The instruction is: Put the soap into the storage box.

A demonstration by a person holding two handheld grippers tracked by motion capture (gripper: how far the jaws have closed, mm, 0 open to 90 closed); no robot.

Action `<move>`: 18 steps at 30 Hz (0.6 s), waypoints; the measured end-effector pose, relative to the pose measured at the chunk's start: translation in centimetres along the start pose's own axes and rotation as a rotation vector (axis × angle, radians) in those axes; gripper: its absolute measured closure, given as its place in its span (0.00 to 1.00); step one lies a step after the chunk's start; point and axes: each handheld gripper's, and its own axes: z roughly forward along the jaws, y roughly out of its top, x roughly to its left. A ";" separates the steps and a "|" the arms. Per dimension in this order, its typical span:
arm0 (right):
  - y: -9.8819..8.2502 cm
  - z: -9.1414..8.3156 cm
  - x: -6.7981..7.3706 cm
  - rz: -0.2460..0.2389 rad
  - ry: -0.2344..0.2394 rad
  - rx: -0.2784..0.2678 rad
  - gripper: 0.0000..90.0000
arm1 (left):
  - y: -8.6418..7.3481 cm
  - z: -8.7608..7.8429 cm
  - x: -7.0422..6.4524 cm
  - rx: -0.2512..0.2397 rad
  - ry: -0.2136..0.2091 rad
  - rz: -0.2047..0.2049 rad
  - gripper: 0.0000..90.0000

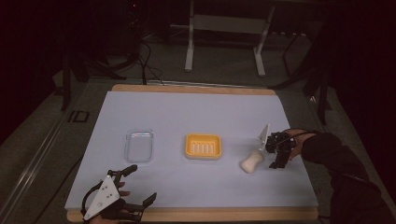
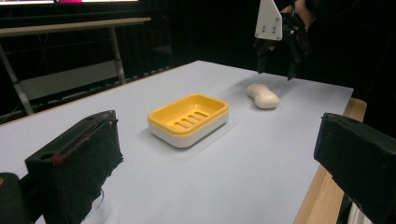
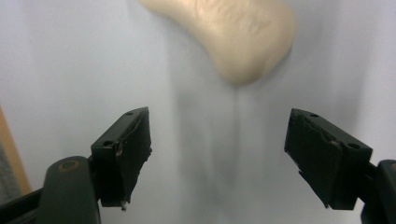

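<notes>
A cream, bone-shaped bar of soap (image 1: 251, 162) lies on the pale mat, right of a yellow soap dish (image 1: 203, 146) with a white base. My right gripper (image 1: 273, 158) hovers just right of the soap, open, nothing between its fingers. In the right gripper view the soap (image 3: 224, 32) lies ahead of the open right gripper (image 3: 224, 158), apart from it. My left gripper (image 1: 142, 183) rests at the mat's near left edge, wide open and empty. The left gripper view looks past the left gripper (image 2: 219, 163) at the dish (image 2: 188, 119), the soap (image 2: 264, 96) and the right gripper (image 2: 275, 72).
A clear plastic tray (image 1: 139, 145) lies left of the dish. The pale mat (image 1: 196, 112) covers a wooden tabletop whose edge (image 1: 210, 214) shows at the front. Behind the table stands a metal table frame (image 1: 224, 42) on a dark floor.
</notes>
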 end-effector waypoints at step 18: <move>3.1 0.1 0.2 -0.148 -0.035 -0.090 0.30 | -0.1 -0.1 0.1 -0.001 -0.002 -0.013 0.01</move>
